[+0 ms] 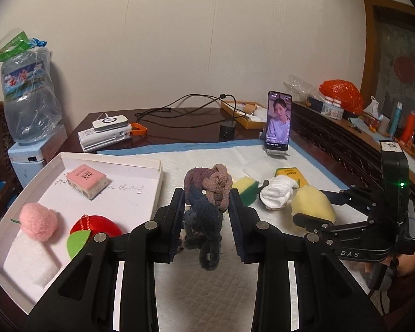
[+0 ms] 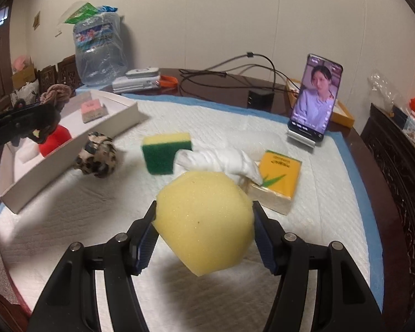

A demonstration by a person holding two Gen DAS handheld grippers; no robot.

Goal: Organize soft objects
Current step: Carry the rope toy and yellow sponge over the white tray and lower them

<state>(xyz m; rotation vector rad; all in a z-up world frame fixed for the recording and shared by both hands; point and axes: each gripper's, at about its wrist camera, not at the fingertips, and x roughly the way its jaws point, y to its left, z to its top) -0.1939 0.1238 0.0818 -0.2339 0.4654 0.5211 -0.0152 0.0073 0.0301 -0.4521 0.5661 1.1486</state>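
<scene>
White padded mat [image 2: 69,210]; left jaws clamped on knotted rope toy [image 1: 207,191], right on yellow sponge [image 2: 204,221].

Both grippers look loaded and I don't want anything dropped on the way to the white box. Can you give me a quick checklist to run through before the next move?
1. Left gripper shut on the knotted rope toy: ok.
2. Right gripper shut on the yellow sponge: ok.
3. Sponge lifted off the white pad: ok, its shadow lies below it.
4. Free floor space in the white box: ok, between the pink block and the red plush.
5. Rope toy's dangling loop clears the box wall: cannot tell.
</scene>
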